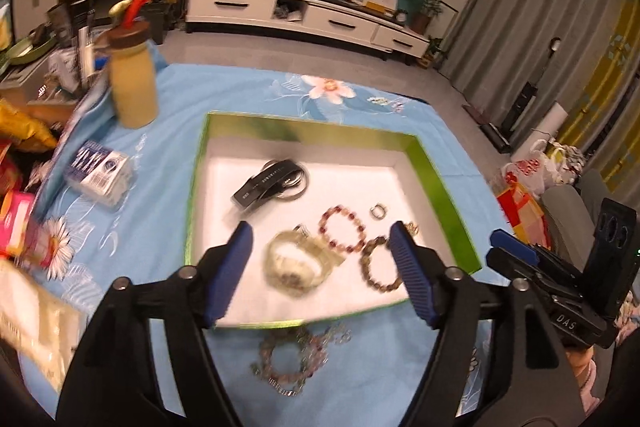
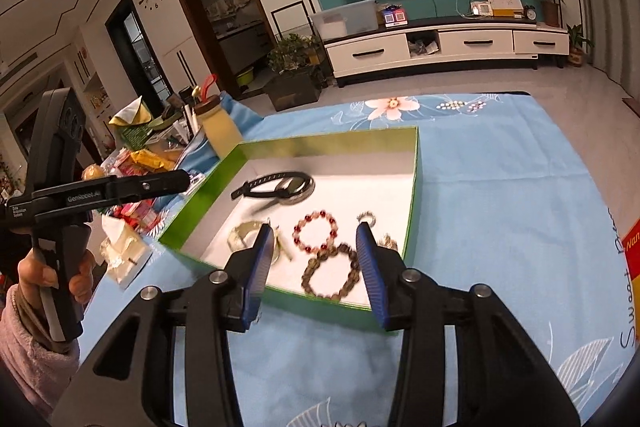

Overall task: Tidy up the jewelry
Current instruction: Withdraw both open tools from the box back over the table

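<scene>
Both tongs parted, nothing held: left gripper, right gripper; bead cluster left on cloth by box near edge; tangled strands prob. snag, drag box when lifted.

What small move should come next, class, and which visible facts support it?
Probably lower the open, empty left gripper onto the jewelry pile lying on the blue cloth just outside the green box, since the other bracelets already sit inside.
</scene>
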{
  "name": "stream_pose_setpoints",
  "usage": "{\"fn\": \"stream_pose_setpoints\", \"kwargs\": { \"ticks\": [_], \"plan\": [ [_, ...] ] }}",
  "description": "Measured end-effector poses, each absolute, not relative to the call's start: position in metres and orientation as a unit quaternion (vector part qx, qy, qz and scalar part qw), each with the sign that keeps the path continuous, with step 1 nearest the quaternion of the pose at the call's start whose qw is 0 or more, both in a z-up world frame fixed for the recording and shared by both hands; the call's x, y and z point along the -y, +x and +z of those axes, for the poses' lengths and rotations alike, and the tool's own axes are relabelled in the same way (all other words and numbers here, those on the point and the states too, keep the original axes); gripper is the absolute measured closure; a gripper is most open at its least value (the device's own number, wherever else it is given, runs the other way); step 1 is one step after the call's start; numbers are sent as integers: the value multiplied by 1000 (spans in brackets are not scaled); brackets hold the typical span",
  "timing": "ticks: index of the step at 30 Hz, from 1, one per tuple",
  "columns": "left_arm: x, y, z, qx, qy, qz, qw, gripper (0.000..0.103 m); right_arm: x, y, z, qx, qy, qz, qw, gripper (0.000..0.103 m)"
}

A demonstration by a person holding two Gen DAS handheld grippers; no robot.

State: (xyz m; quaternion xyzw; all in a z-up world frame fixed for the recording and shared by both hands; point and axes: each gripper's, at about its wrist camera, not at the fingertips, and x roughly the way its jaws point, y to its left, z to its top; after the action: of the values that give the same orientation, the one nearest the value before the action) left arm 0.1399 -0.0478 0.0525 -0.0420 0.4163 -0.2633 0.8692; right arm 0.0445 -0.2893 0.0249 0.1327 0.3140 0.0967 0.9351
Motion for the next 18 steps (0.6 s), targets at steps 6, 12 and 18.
{"fn": "stream_pose_setpoints", "kwargs": {
  "ticks": [6,12,18],
  "plan": [
    [27,121,32,-441,-39,-223,869,20,284,31,11,-336,140,96,927,59],
    [18,106,19,-456,-25,-205,865,12,282,20,-3,-359,151,92,917,54],
    [19,86,17,-457,-3,-202,866,10,271,12,-8,-367,149,95,913,49]
  ]
}}
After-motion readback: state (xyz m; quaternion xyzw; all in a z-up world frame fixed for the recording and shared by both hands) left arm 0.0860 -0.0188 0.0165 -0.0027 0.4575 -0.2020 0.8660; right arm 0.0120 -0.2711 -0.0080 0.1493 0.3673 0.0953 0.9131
